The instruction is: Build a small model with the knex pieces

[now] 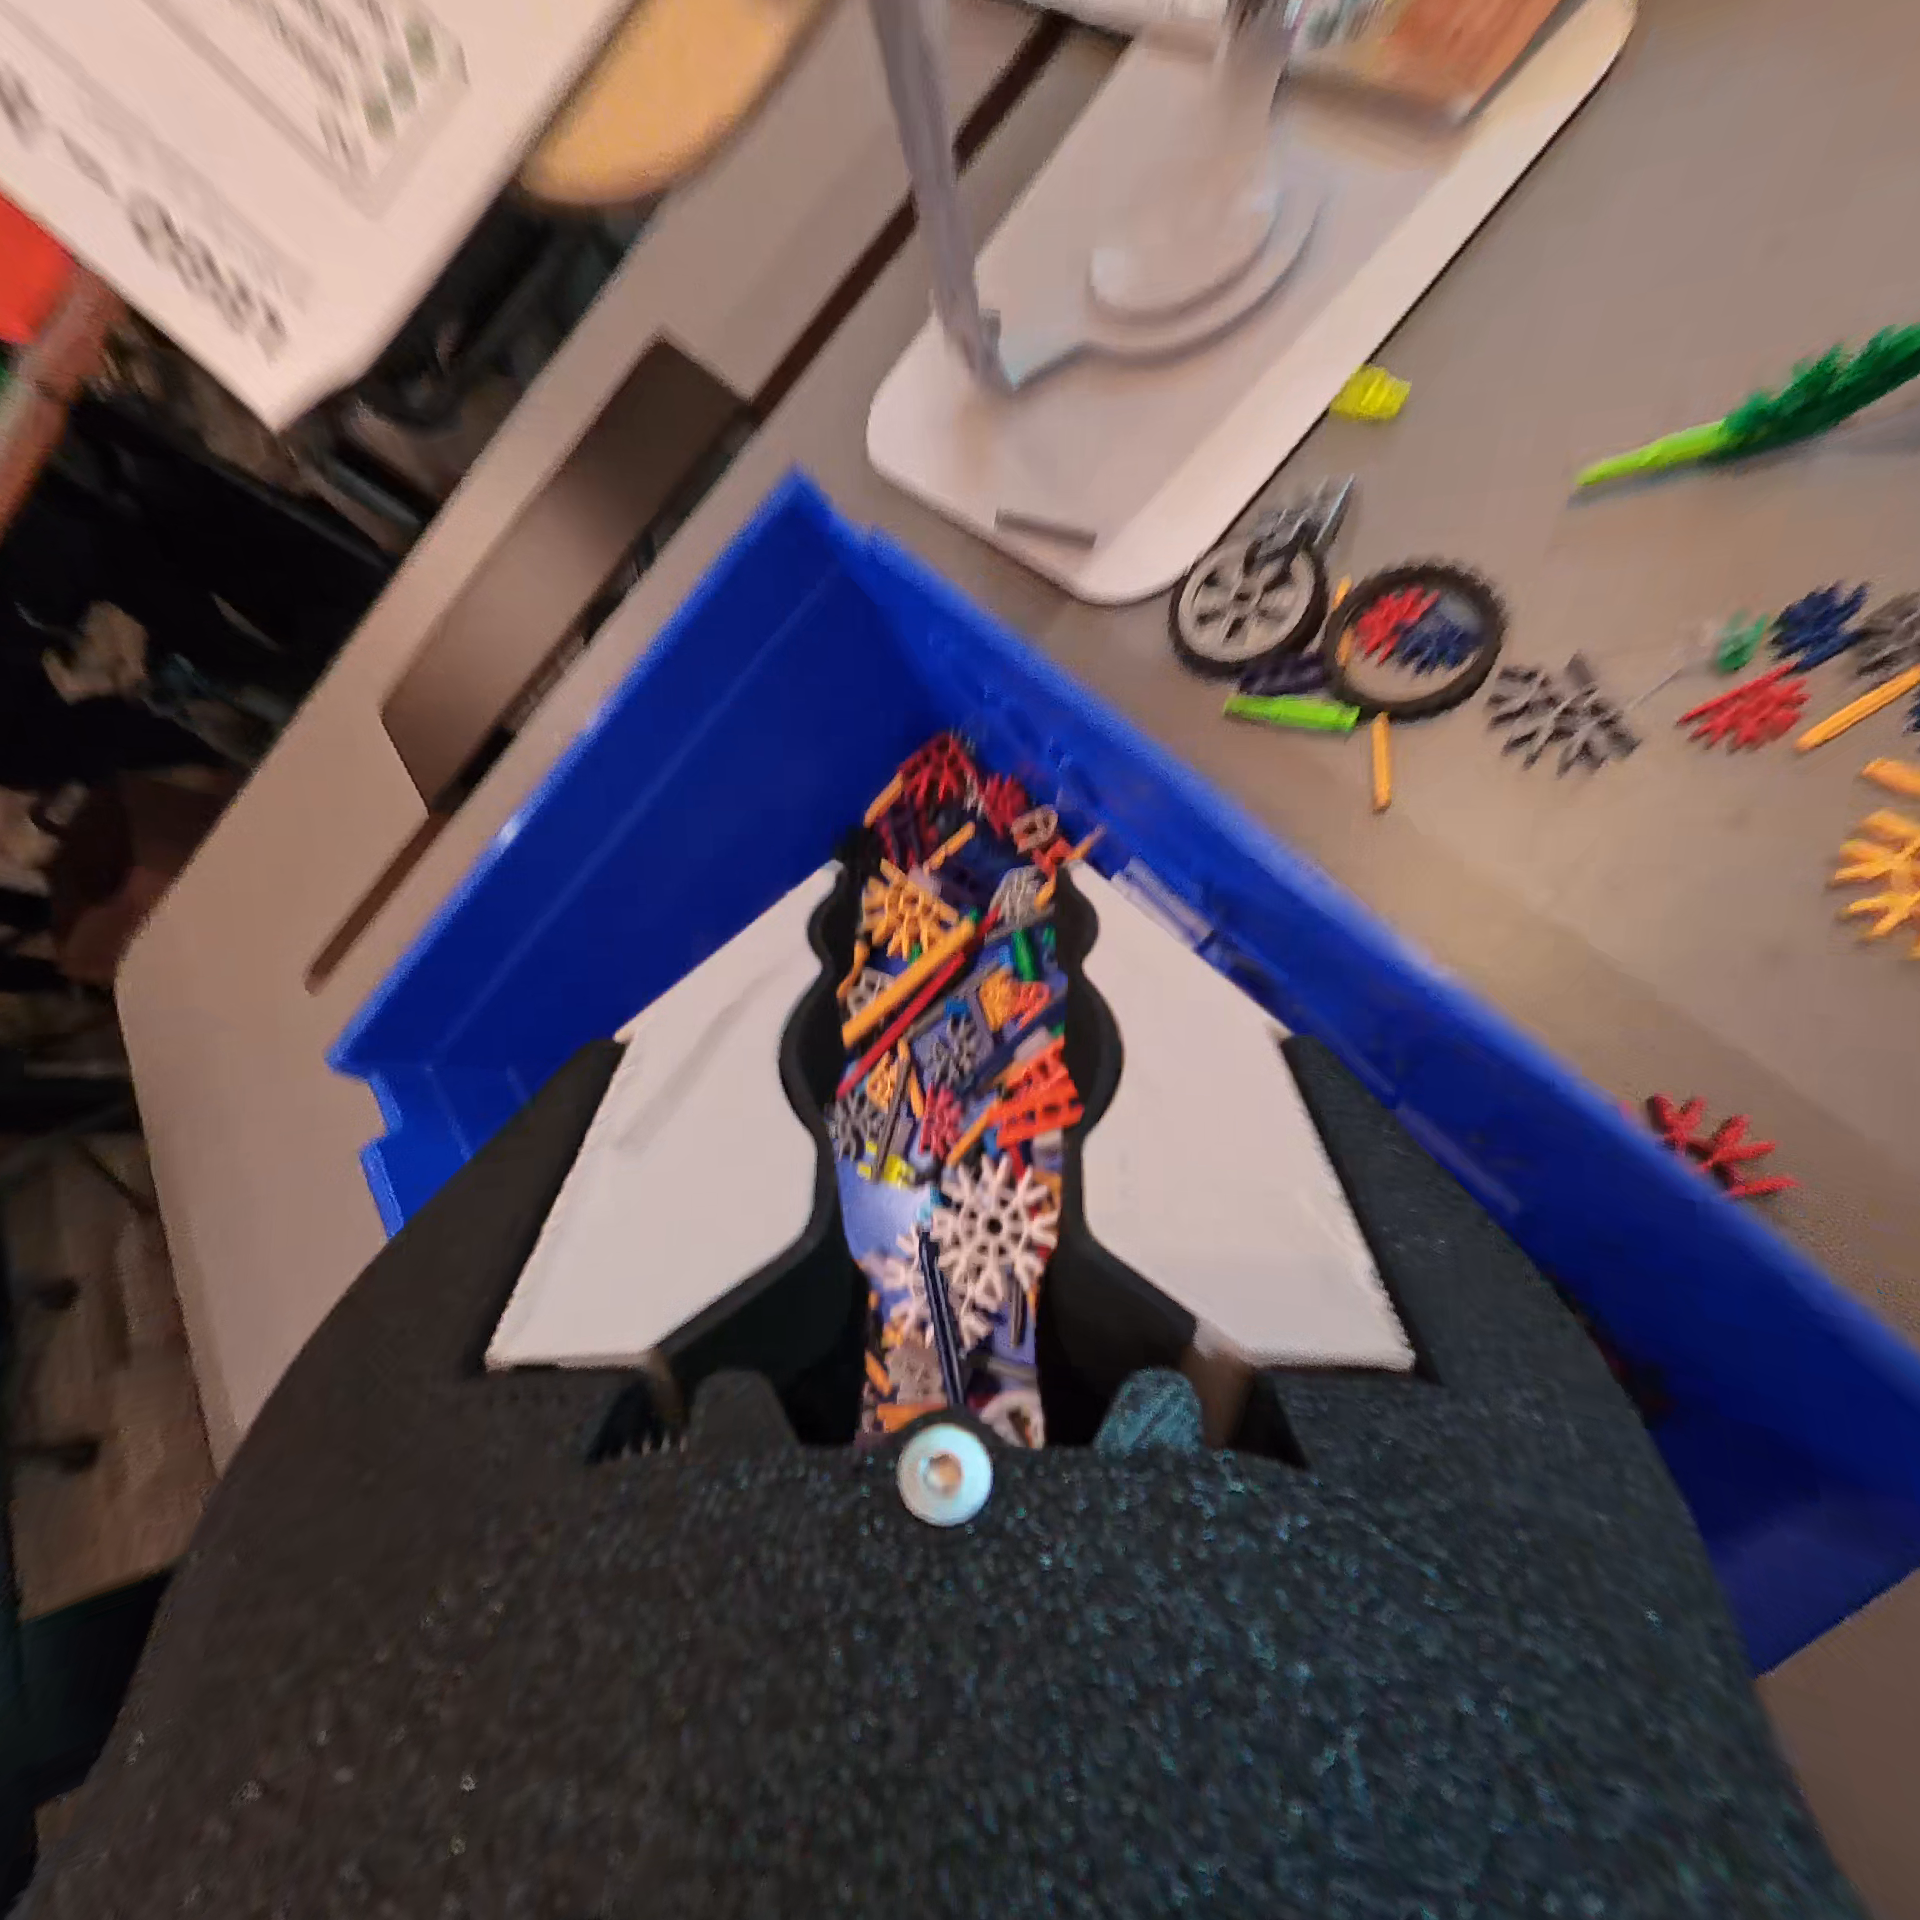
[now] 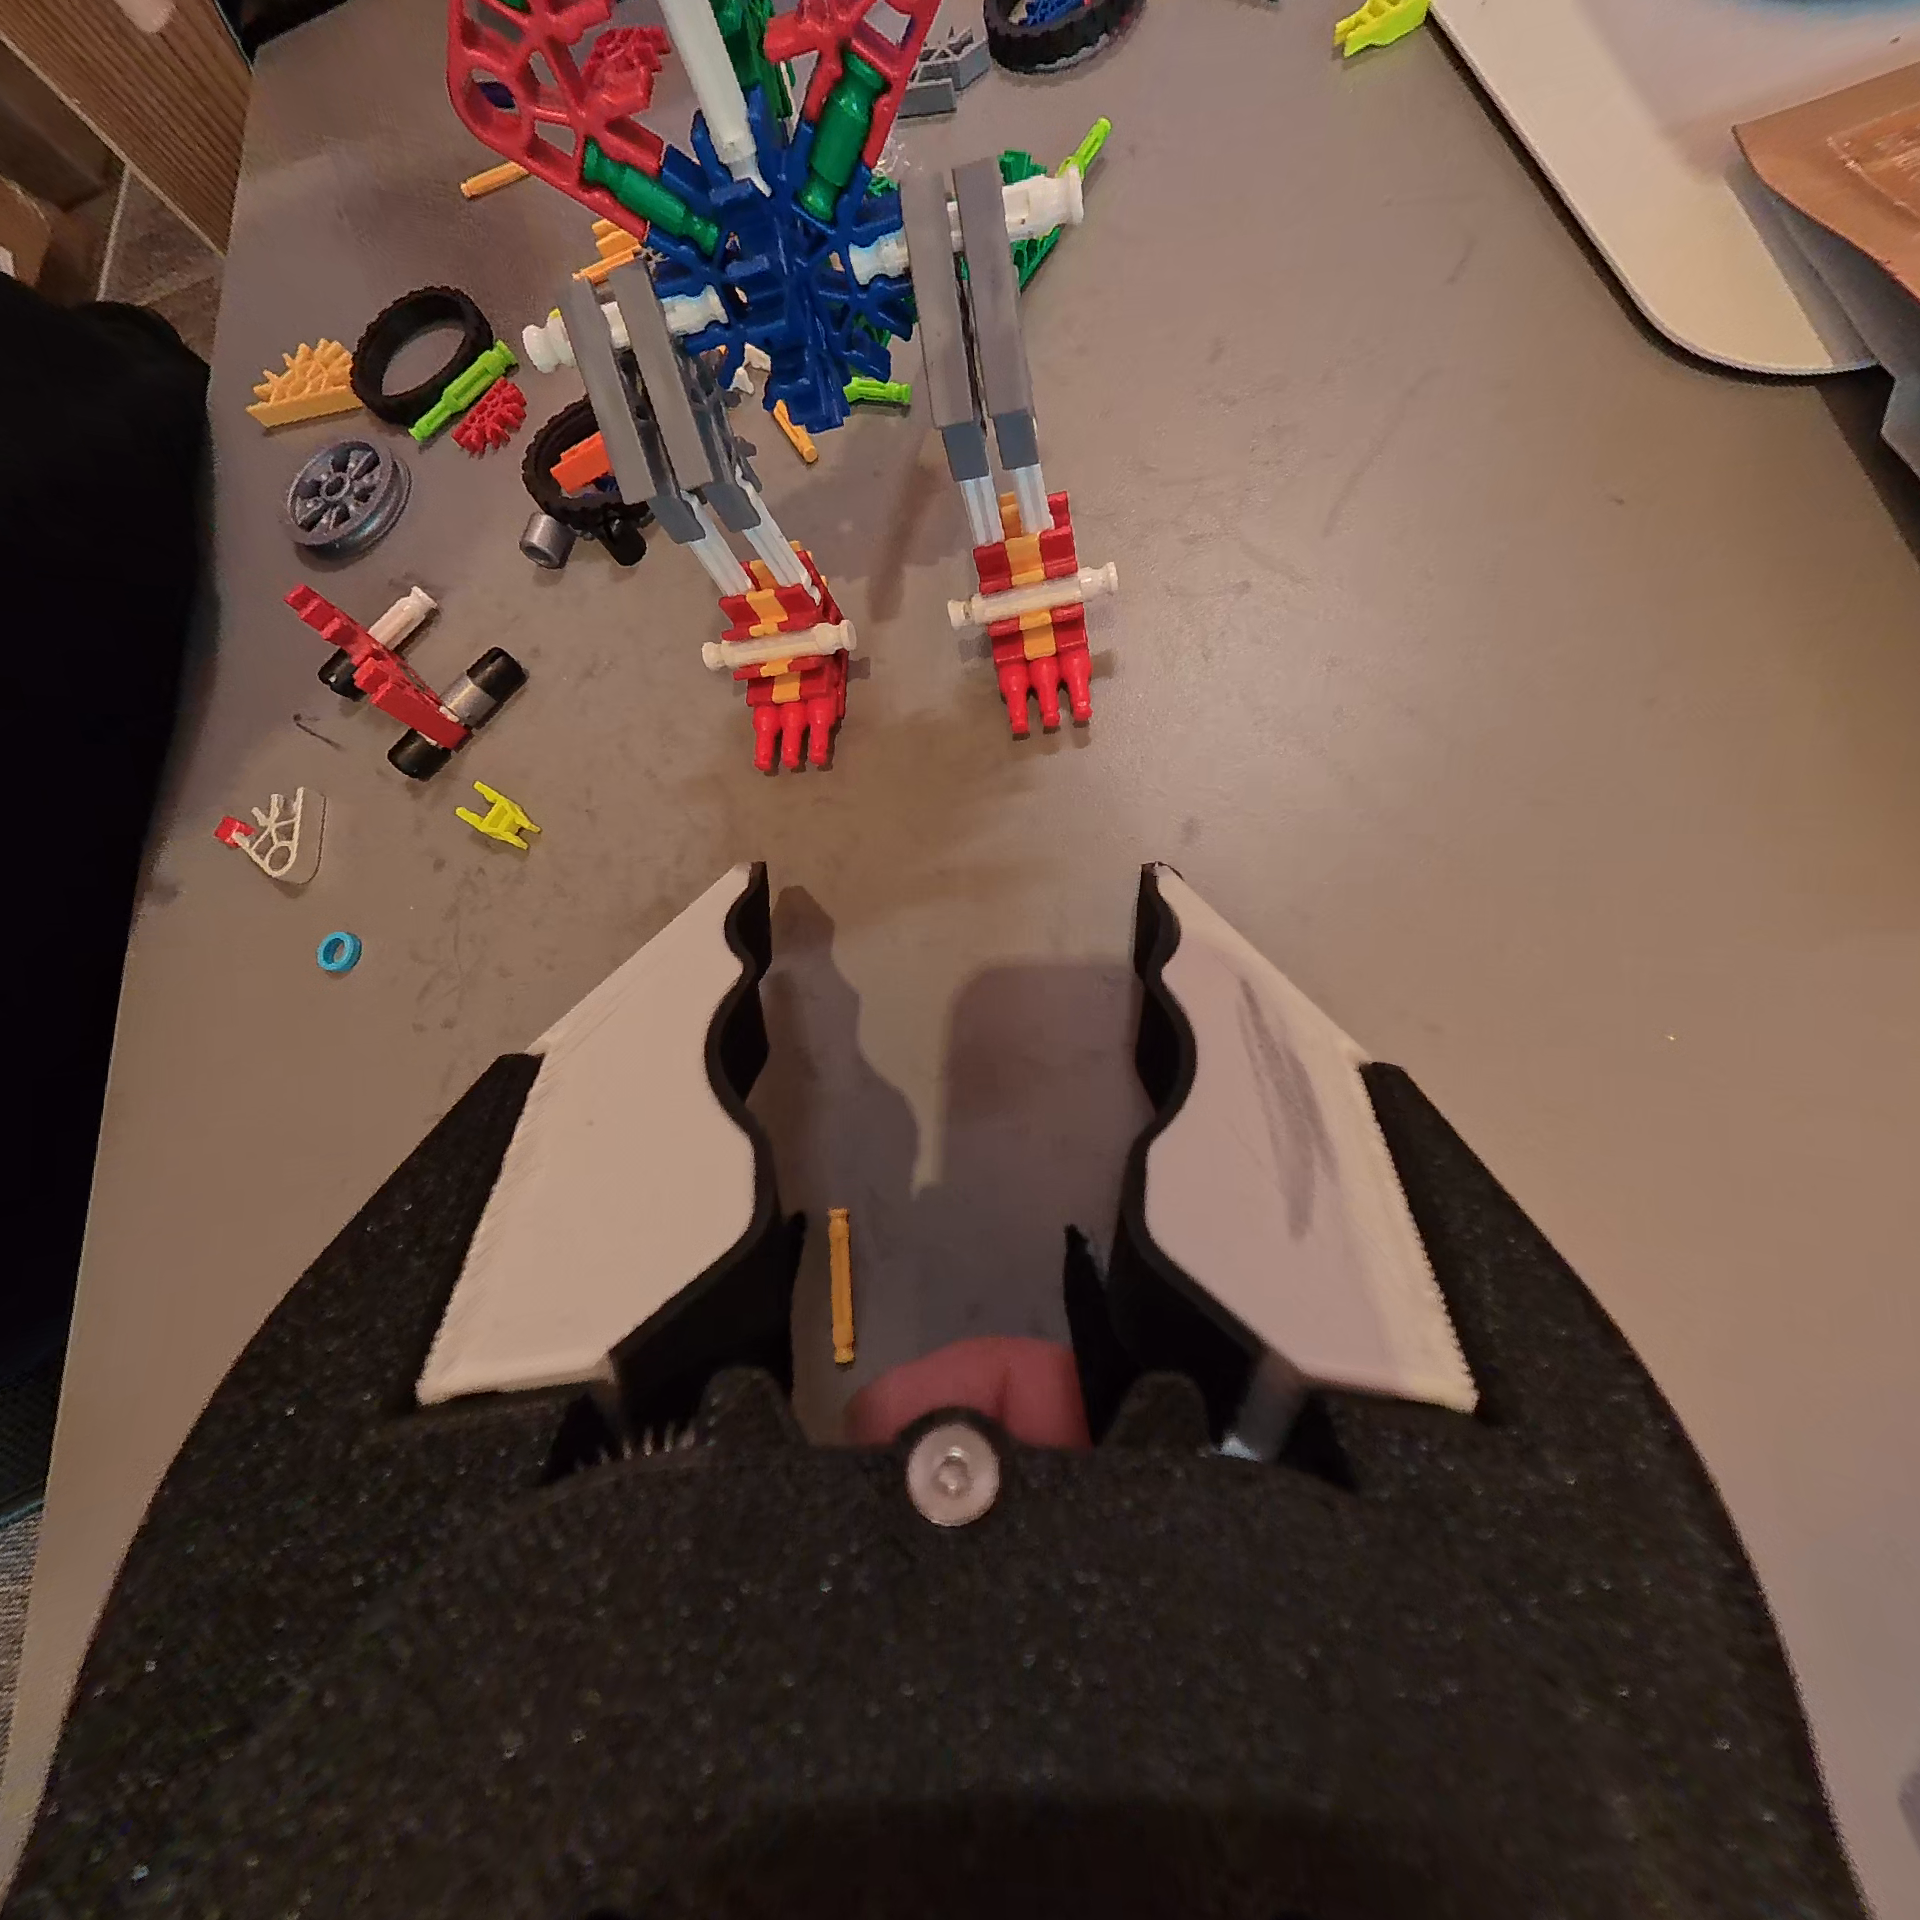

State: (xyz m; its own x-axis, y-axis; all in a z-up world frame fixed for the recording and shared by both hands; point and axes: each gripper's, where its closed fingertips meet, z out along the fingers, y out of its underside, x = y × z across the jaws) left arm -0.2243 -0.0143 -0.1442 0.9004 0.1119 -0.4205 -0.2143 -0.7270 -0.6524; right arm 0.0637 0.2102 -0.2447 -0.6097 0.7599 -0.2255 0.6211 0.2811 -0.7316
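Note:
In the left wrist view my left gripper (image 1: 956, 862) hangs over a blue bin (image 1: 644, 831) full of small coloured construction-toy pieces (image 1: 935, 1039). Its jaws stand a narrow gap apart with nothing between them; a white snowflake connector (image 1: 992, 1231) lies below the gap. In the right wrist view my right gripper (image 2: 951, 878) is wide open and empty, low over the grey table (image 2: 1455, 727). A thin yellow rod (image 2: 840, 1283) lies on the table between its fingers. Just ahead stands a built toy figure (image 2: 790, 270) with two grey legs and red feet (image 2: 795, 665).
Loose pieces lie left of the figure: a black tyre (image 2: 421, 358), a grey wheel (image 2: 346, 496), a small red cart (image 2: 405, 675), a blue ring (image 2: 338, 951). A white stand base (image 1: 1195, 343) sits beyond the bin, with wheels (image 1: 1247, 613) and connectors to its right. My hands' fingertips stand some 40 cm from each other. About 12 cm separates my left fingertips from the white snowflake connector (image 1: 992, 1231).

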